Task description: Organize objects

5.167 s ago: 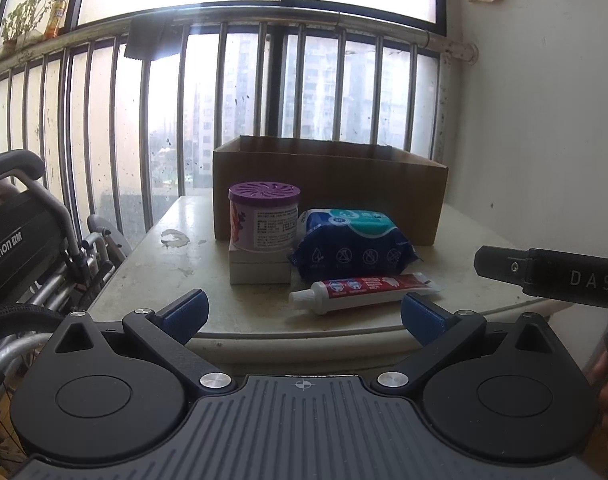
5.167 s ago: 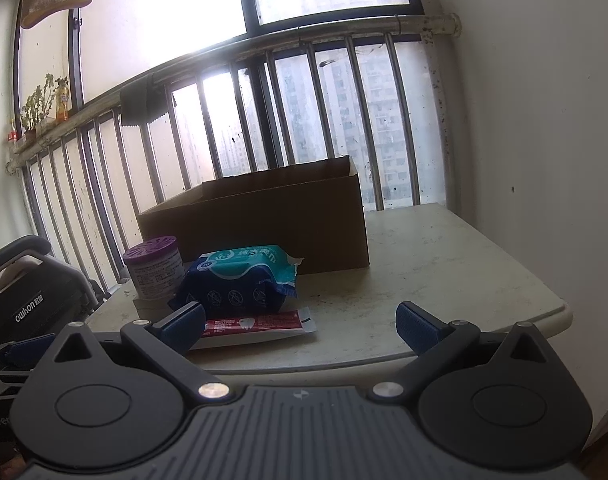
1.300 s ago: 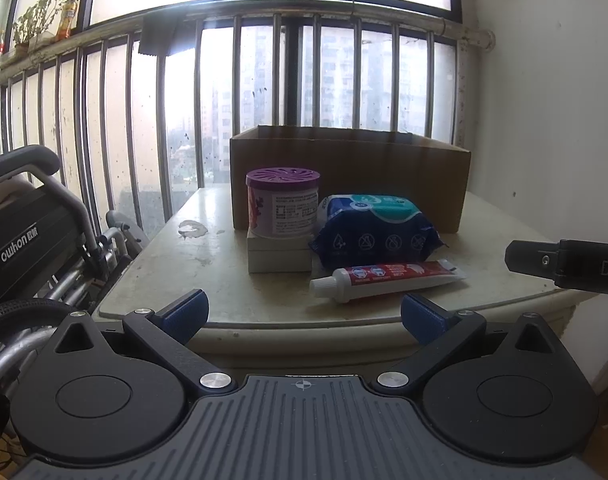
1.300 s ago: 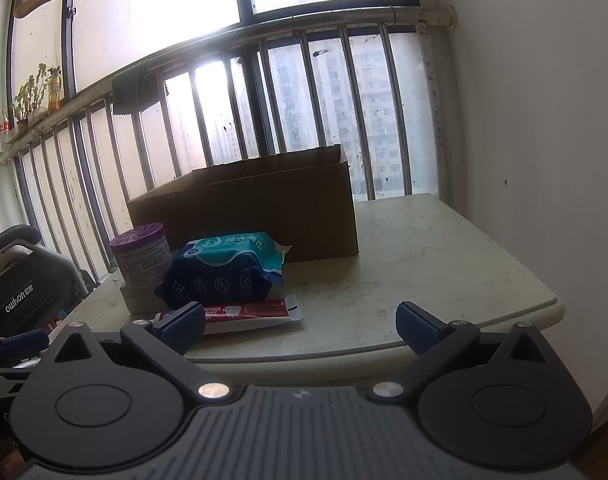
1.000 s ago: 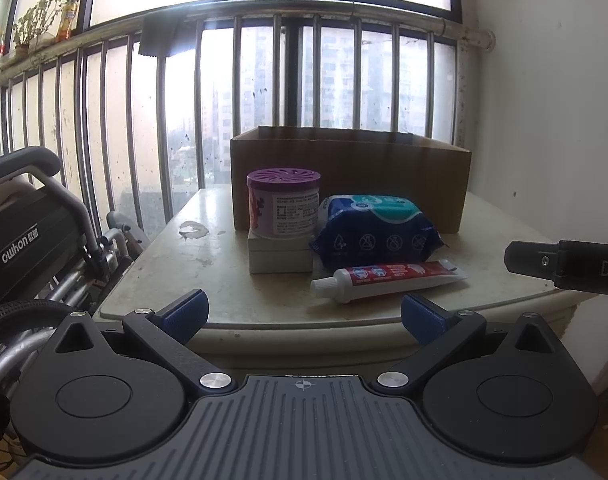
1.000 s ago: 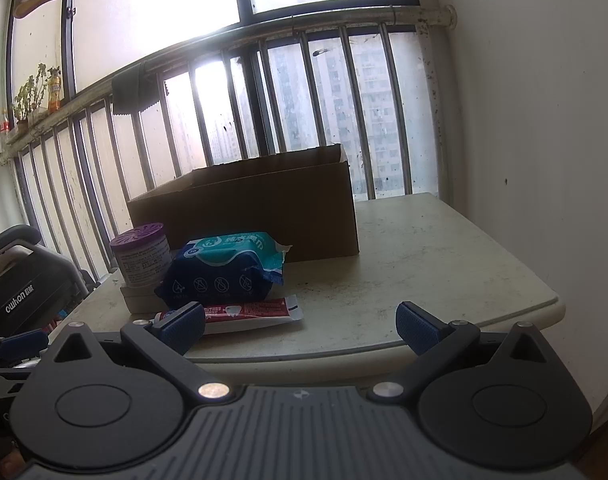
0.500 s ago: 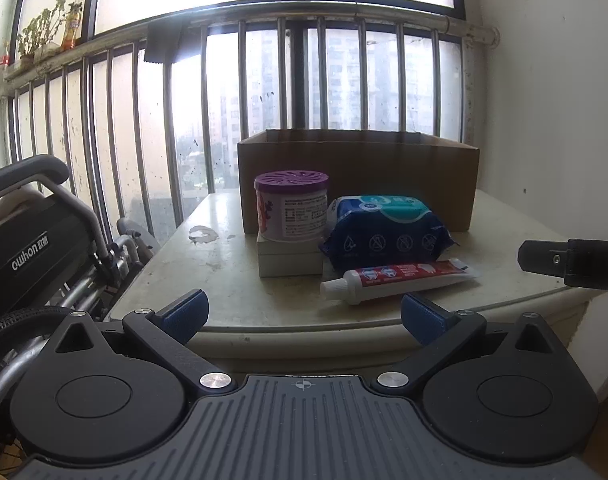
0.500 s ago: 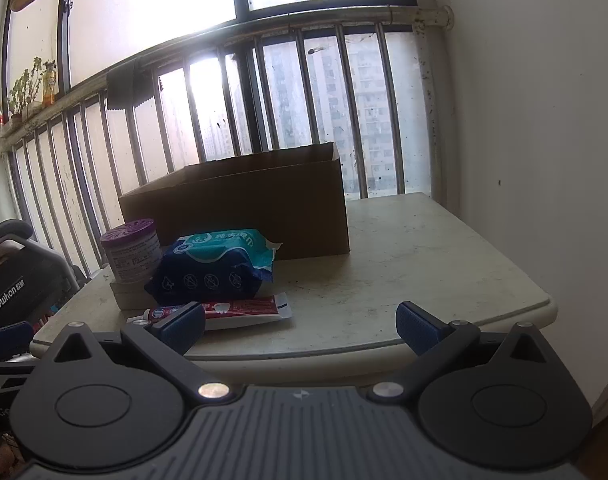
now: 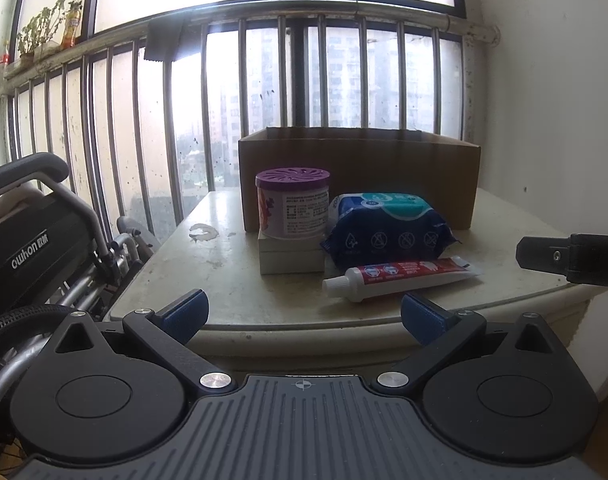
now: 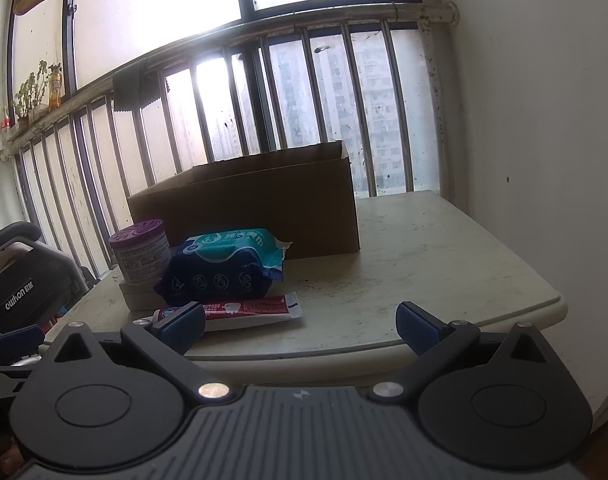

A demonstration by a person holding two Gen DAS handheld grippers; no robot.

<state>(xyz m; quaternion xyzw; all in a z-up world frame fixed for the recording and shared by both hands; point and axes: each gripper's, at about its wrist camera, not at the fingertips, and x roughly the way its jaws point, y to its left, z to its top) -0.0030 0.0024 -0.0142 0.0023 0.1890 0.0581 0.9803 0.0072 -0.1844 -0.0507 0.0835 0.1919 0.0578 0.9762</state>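
Note:
An open cardboard box [image 9: 359, 176] stands at the back of a pale table [image 9: 232, 272]. In front of it a purple-lidded round tub [image 9: 292, 205] sits on a white flat box [image 9: 291, 257]. A blue wet-wipes pack [image 9: 385, 229] lies to the right, with a red and white toothpaste tube [image 9: 399, 278] in front. My left gripper [image 9: 304, 316] is open and empty, short of the table's front edge. My right gripper [image 10: 300, 326] is open and empty, and its left finger overlaps the toothpaste tube [image 10: 250, 312] in view. The box [image 10: 256, 208], tub [image 10: 140, 250] and wipes [image 10: 224, 266] show there too.
A folded wheelchair [image 9: 32, 248] stands left of the table. Window bars [image 9: 304, 100] run behind the box and a white wall [image 10: 543, 120] is on the right. Part of the right gripper's body [image 9: 571, 260] shows at the right edge of the left wrist view.
Both grippers have drifted slightly closer to the table and to the right, so the objects sit a bit lower and larger. Nothing on the table has moved.

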